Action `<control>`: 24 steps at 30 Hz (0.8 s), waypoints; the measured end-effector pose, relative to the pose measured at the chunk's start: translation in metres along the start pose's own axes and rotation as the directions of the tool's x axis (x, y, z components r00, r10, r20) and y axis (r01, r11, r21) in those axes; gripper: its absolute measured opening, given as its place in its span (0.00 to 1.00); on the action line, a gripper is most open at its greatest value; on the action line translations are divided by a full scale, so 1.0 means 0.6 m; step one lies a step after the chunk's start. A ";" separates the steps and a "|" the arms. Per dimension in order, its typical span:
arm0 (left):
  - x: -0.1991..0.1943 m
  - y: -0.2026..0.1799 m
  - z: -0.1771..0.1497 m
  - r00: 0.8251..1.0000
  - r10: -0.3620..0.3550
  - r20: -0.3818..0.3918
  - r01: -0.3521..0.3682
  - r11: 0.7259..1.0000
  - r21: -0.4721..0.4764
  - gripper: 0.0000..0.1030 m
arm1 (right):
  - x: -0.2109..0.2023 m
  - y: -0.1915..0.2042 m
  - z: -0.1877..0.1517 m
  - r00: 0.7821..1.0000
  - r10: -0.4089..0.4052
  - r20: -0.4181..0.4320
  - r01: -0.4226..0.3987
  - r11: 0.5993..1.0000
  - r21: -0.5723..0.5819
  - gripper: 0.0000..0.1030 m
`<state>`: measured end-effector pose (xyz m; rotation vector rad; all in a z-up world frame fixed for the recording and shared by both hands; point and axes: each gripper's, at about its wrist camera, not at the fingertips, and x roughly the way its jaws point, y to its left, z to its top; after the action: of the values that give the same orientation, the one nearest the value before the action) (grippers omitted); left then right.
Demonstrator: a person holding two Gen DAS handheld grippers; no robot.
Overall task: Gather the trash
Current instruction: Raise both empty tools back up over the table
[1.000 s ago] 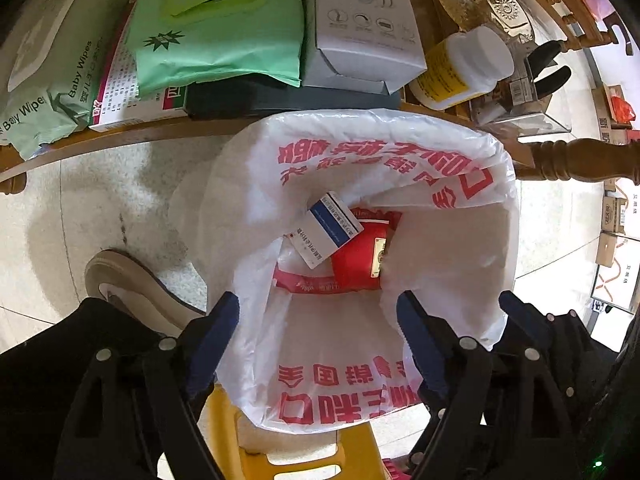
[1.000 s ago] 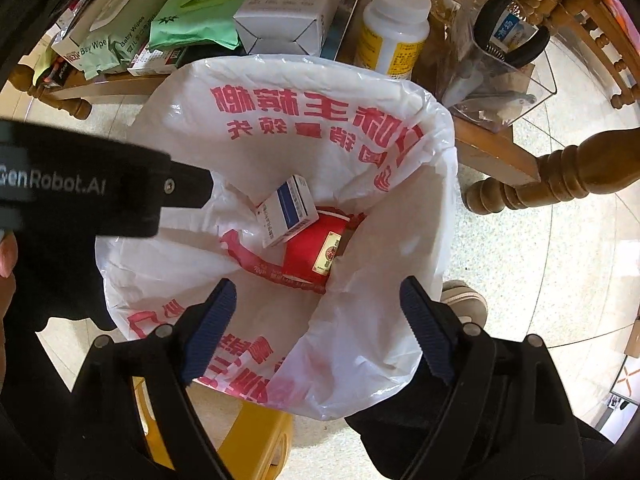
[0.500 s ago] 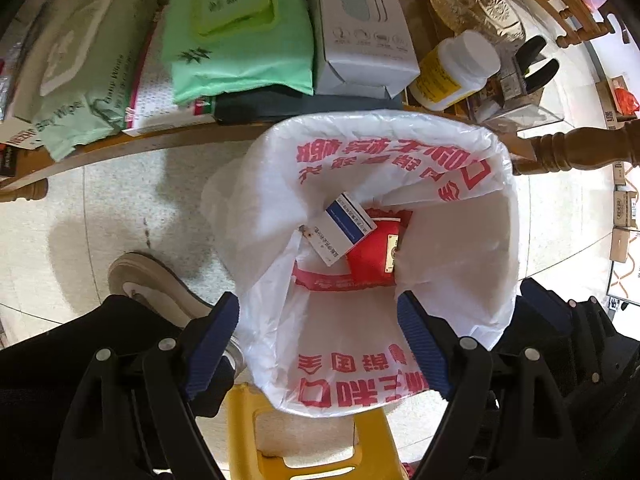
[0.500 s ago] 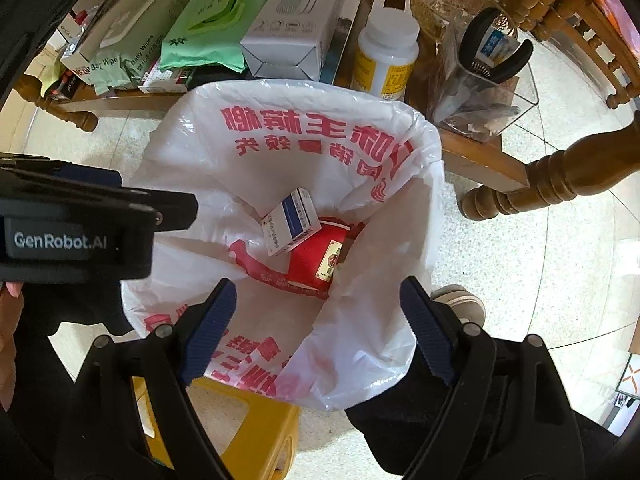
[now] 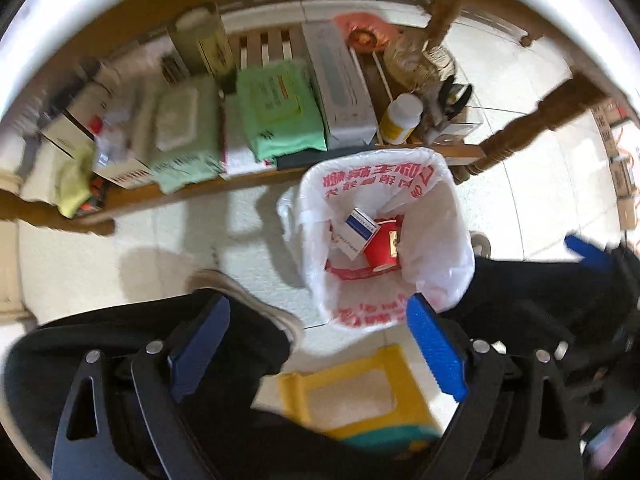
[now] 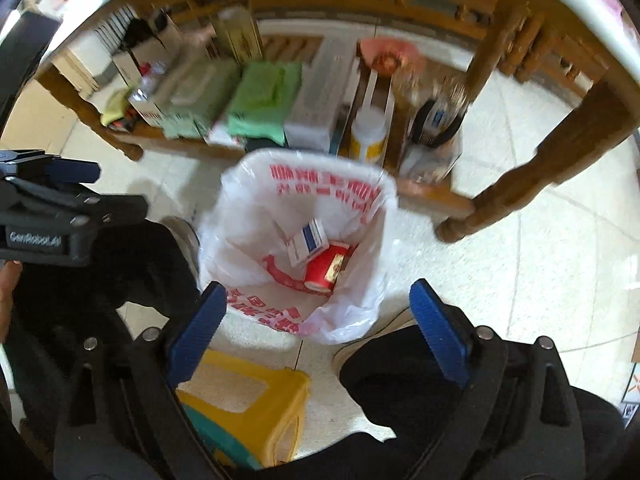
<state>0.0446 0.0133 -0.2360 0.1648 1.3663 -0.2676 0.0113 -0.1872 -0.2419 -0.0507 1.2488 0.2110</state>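
Left gripper: jaws wide, just been opening further, nothing btwn them; it looks steeply down over the floor, above a yellow stool and the person's dark trousers.

Trash bag: white plastic w/ red print, mouth open, standing on the tiled floor just in front of the front edge of the low wooden shelf. Inside, at the bottom: a white-and-blue carton lying against a red paper cup, the two touching.

Handling, est.:
- Bag film: thin, limp, slippery; no stiffness, collapses when pinched. Take hold at the rim or the gathered handle loops, one side per gripper, so the mouth draws shut.
- Contents: light. Carton is stiff enough for a pinch across its narrow faces; cup crushes easily, so grip lightly.
- Load is low; tearing unlikely, slip through the pads more likely.

Right gripper: jaws also wide, likewise just been opening, empty; bag visible below and ahead of it, not touching. The other gripper's body shows at that view's left edge.
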 end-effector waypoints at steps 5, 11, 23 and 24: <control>-0.131 0.017 0.003 0.997 -0.019 0.072 0.019 1.000 0.006 0.88 | -0.103 -0.005 0.033 0.995 0.027 0.093 -0.026 1.000 -0.018 0.89; -0.277 0.028 0.048 0.989 0.044 0.143 -0.054 0.996 0.067 0.91 | -0.217 -0.014 0.085 0.983 0.019 0.183 -0.002 0.996 -0.091 0.89; -0.447 0.051 0.173 0.944 0.148 0.294 -0.250 0.903 0.350 0.91 | -0.364 -0.031 0.203 0.977 0.075 0.201 -0.044 0.987 -0.154 0.94; -0.447 0.054 0.184 0.946 0.146 0.290 -0.253 0.890 0.379 0.91 | -0.370 -0.032 0.211 0.977 0.083 0.196 -0.054 0.987 -0.150 0.94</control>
<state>0.1094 0.0395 0.0474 0.6045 1.0125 -0.3874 0.0667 -0.2156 0.0065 -0.1088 1.0324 0.3580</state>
